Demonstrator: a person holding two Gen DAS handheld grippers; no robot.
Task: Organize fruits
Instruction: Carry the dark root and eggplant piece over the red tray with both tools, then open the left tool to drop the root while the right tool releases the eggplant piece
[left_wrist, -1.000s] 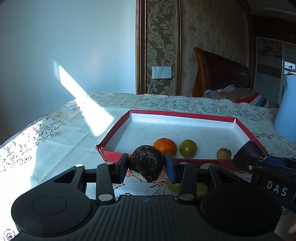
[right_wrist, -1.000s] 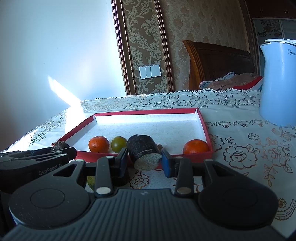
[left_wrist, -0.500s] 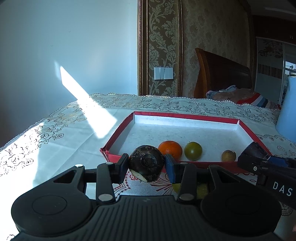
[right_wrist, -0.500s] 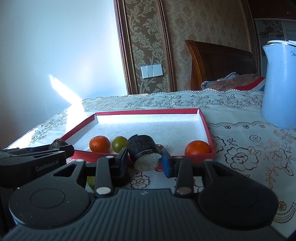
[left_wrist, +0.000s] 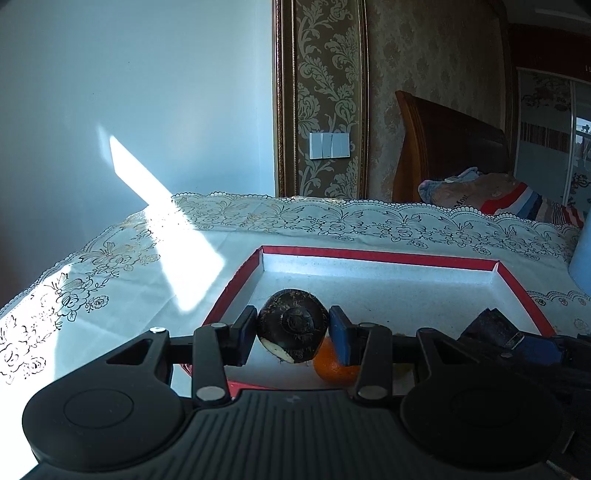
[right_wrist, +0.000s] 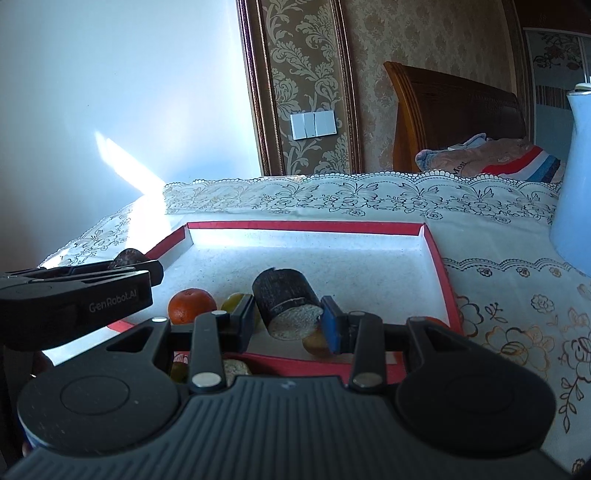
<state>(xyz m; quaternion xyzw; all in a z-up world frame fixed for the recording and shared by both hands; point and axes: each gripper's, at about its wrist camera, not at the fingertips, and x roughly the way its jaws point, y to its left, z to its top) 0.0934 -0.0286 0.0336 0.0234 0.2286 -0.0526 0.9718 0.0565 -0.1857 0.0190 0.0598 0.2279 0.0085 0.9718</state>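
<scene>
- My left gripper (left_wrist: 292, 334) has its jaws clenched on a dark round piece (left_wrist: 292, 325) with a small pale cut at its lower edge; I cannot name the fruit.
- My right gripper (right_wrist: 287, 319) grasps a dark cylinder piece (right_wrist: 286, 301), its pale cut face turned toward me.
- Both pieces hang above the near part of the red tray (right_wrist: 306, 227), I think so that they can be set down inside.
- In the tray lie an orange (right_wrist: 191, 300), a greenish fruit (right_wrist: 233, 301) and a brownish one (right_wrist: 314, 341).
- Both grippers point a little downward, side by side over the bench (right_wrist: 517, 332).
</scene>
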